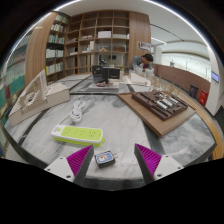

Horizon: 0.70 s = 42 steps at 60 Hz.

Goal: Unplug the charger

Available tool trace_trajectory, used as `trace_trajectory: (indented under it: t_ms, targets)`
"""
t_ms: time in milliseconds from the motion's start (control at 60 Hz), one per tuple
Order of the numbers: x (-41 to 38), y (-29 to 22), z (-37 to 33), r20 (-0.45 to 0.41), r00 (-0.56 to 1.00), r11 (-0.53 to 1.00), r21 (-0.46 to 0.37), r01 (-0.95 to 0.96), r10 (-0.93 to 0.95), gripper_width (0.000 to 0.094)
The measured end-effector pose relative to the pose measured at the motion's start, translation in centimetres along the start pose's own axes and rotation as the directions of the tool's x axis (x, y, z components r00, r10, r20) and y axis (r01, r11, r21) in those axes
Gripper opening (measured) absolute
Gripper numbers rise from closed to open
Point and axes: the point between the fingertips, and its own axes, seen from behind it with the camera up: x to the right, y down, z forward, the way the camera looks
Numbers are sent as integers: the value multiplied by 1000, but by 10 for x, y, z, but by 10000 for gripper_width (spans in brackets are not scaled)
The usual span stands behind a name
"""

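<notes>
A small dark charger (105, 157) with a pale blue label lies flat on the grey table, between my fingers and nearer the left one, with a gap on each side. My gripper (113, 152) is open and its magenta pads (78, 158) flank the charger without touching it. A lime-green and white power strip (77, 133) lies just ahead of the left finger. A white plug with its cable (76, 113) sits beyond the strip. The charger is apart from the strip.
A wooden tray (150, 118) holding dark items lies ahead to the right. A black device (105, 73) stands at the far middle of the table. Bookshelves (95, 40) line the back wall. A person (147, 62) stands at the back right.
</notes>
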Motion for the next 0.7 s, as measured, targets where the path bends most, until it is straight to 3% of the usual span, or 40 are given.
trace_trajectory:
  t_ms: [233, 400, 533, 700]
  targets:
    - [-37, -13, -98, 66, 997, 992, 123, 29, -37, 850]
    - [-62, -2, -146, 163, 987, 988, 149, -36, 11, 845]
    - [-43, 7, -158, 122, 993, 987, 157, -25, 6, 844]
    - [-13, 27, -150, 90, 996, 994, 103, -27, 18, 848]
